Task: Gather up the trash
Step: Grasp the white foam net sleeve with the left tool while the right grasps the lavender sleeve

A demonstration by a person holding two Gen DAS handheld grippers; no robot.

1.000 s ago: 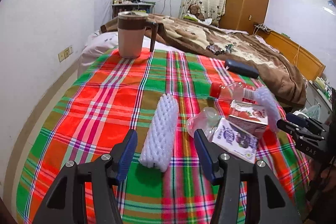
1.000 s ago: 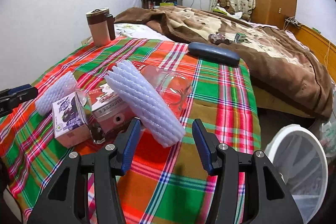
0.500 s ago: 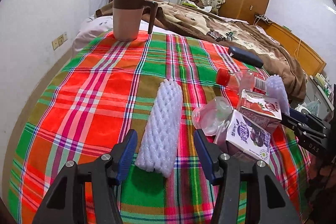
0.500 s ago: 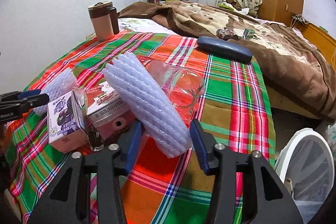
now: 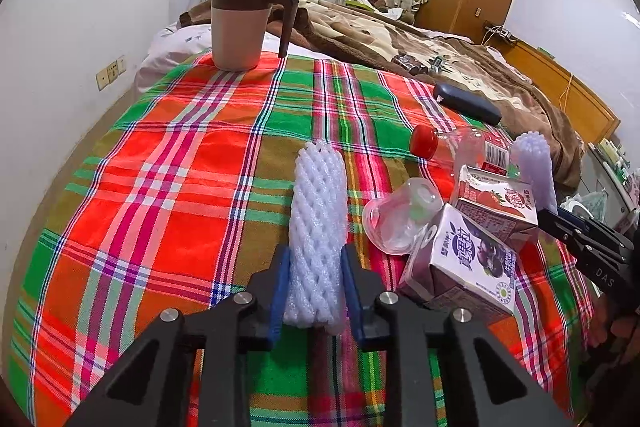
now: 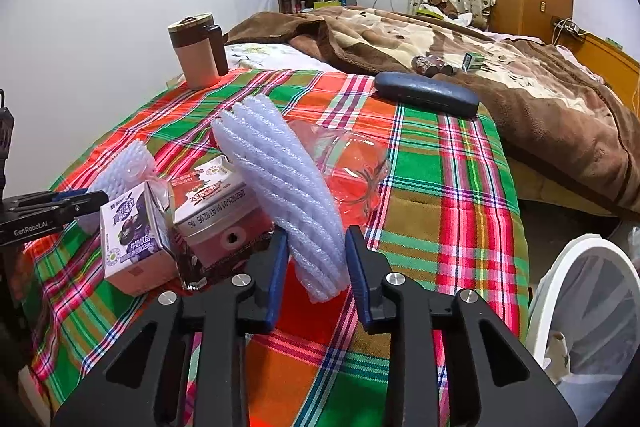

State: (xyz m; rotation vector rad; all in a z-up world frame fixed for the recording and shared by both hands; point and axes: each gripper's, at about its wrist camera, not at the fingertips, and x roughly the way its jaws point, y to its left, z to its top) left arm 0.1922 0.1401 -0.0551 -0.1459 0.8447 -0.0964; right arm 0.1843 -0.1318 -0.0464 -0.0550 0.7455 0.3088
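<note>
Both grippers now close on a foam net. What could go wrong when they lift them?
1. The right hand-held gripper has been closing on a foam net that leans on the strawberry carton; lifting may knock the carton over.
2. The left hand-held gripper squeezes only the near end of its soft foam net; it could bend or slip.
3. The plastic bottle may roll.
</note>
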